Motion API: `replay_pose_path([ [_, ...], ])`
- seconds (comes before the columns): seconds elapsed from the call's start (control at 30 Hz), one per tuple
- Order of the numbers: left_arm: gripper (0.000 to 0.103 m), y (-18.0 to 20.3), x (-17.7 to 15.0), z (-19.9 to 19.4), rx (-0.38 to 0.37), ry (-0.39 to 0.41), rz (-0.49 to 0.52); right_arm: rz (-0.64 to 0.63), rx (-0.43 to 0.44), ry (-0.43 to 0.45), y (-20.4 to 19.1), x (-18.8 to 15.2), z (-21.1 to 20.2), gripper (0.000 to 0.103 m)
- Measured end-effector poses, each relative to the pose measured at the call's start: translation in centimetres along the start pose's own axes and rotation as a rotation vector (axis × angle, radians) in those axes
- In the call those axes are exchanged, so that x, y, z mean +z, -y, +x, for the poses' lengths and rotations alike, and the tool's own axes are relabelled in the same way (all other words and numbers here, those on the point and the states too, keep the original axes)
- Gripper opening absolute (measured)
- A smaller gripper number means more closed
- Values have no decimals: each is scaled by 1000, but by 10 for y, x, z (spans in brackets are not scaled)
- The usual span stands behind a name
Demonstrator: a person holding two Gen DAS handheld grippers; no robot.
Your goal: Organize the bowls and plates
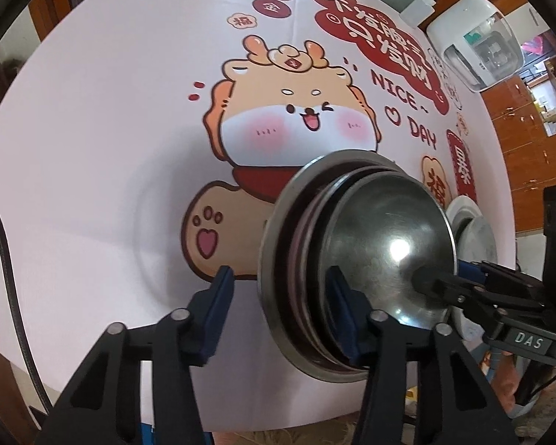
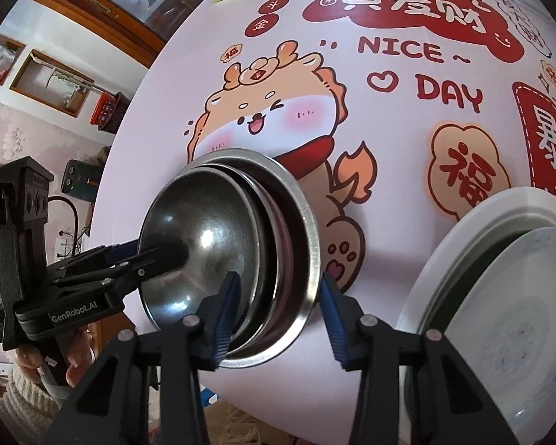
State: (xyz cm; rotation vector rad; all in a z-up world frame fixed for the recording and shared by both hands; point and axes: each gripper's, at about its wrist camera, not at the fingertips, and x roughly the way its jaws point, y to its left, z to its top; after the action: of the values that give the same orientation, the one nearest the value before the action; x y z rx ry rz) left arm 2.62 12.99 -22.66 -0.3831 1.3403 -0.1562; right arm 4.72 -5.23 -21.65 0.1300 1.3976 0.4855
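Stack of steel bowls [image 1: 370, 244] sits nested on the table [image 1: 111, 129], over the lower part of the cartoon dog print [image 1: 289, 111], near the table edge closest to me. The inner bowl [image 2: 204, 237] leans toward the left side of the stack. The wider outer bowl [image 2: 307, 222] shows its rim on the right.

My left gripper [image 1: 278, 282] straddles the left rim of the stack, one finger outside and one inside the bowls. I see a strip of tablecloth between the outer pad [image 1: 222, 296] and the rim, so it's not clamped, just around it.

My right gripper [image 2: 280, 282] straddles the opposite rim, one finger over the bowls and one outside. The outer pad [image 2: 333, 307] looks right at the rim, but I can't tell if it's actually squeezing.

White plates [image 2: 500, 259] are stacked to the right of the bowls, apart from them, and neither gripper touches them.
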Motion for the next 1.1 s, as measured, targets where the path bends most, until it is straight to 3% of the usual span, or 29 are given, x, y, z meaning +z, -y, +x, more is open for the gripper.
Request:
replay_pose_path([
  [0.1,35,5,1,0,-17,-11,14,10,3,-1,1,0,1,42],
  [0.43,35,16,-1,-1,42,-15,63,25,-11,-12,3,0,-1,39],
  [1.1,35,29,-7,-19,63,-11,85,55,-7,-6,6,-6,-17,37],
])
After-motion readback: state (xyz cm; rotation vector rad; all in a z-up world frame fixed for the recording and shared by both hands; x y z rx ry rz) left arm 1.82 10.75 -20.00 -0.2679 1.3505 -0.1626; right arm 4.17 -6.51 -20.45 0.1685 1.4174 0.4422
